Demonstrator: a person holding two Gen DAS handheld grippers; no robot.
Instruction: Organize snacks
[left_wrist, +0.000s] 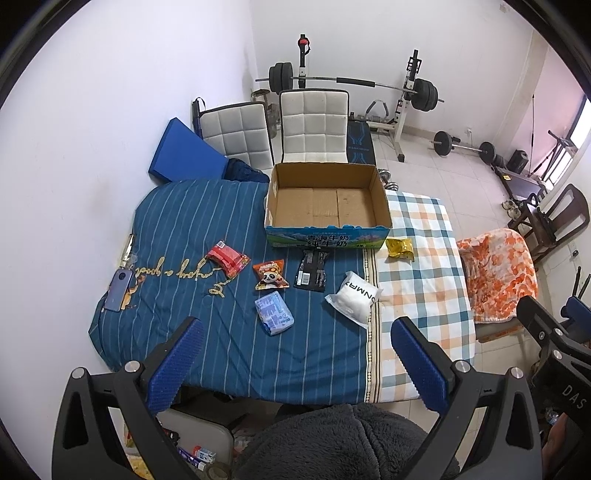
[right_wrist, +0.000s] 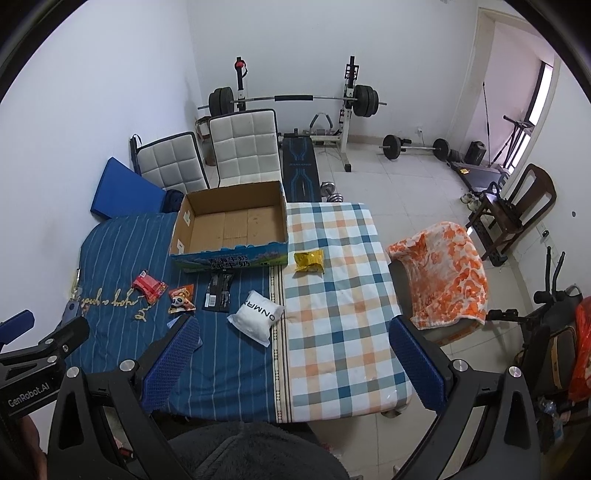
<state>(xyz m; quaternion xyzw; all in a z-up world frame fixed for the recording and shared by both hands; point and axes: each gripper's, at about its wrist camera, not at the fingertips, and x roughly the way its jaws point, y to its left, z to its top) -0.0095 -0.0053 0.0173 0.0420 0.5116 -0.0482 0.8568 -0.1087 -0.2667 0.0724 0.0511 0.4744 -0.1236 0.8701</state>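
Both hand-held grippers, left (left_wrist: 295, 363) and right (right_wrist: 295, 360), hover spread wide and empty over the near edge of the surface (right_wrist: 343, 332). The snacks lie well ahead of them: red pack (left_wrist: 226, 260), panda pack (left_wrist: 270, 275), blue pack (left_wrist: 274, 312), black pack (left_wrist: 312, 269), white bag (left_wrist: 354, 297), yellow pack (left_wrist: 399, 249). Beyond these sits the open box (left_wrist: 327, 201), nothing in it.

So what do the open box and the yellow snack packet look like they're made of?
The open box looks like corrugated cardboard: matte brown inside, a printed glossy front. The yellow snack packet seems to be plastic or foil film, given its crinkles and sheen.
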